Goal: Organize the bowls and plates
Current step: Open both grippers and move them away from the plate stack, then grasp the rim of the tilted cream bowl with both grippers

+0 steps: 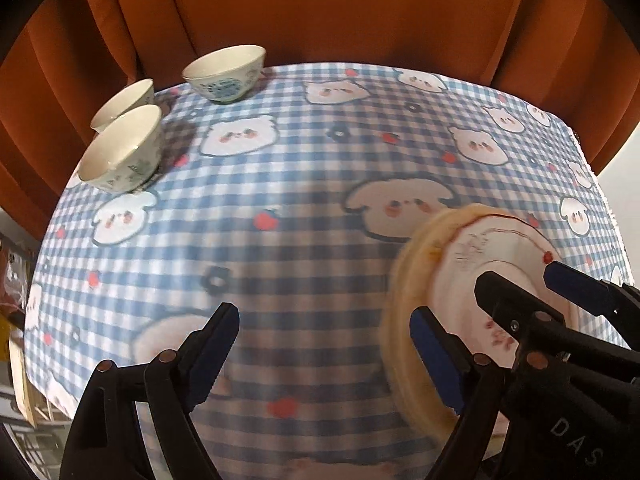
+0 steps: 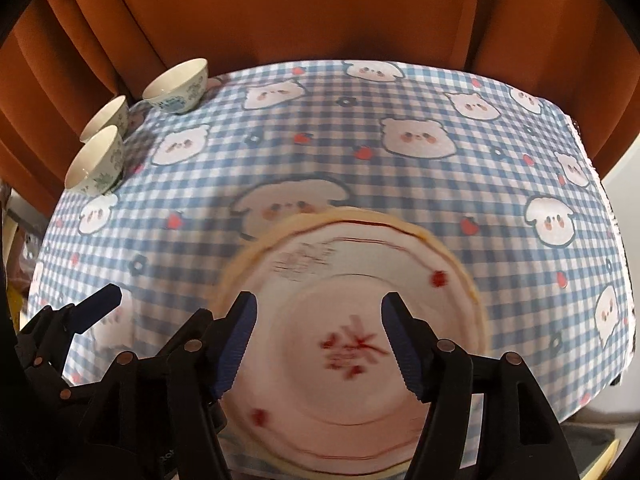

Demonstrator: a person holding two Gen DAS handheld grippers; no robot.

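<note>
A stack of plates lies at the near right of the table: a white plate with red marks (image 2: 340, 344) (image 1: 492, 264) on a yellow-rimmed plate (image 2: 448, 252) (image 1: 408, 280). My right gripper (image 2: 320, 344) (image 1: 516, 280) is open above the white plate, holding nothing. My left gripper (image 1: 324, 348) is open and empty over the cloth just left of the stack; one of its fingertips (image 2: 100, 304) shows in the right wrist view. Three white bowls with blue-green patterns stand at the far left: one at the back (image 1: 226, 72) (image 2: 178, 86), one nearer (image 1: 122, 150) (image 2: 96, 162), one behind it (image 1: 124, 102) (image 2: 106, 116).
The table wears a blue-and-white checked cloth (image 1: 304, 208) (image 2: 400, 184) printed with cartoon animals. An orange curtain (image 1: 320, 8) hangs behind the table's far edge. The table's right edge (image 2: 624, 280) drops off close to the plates.
</note>
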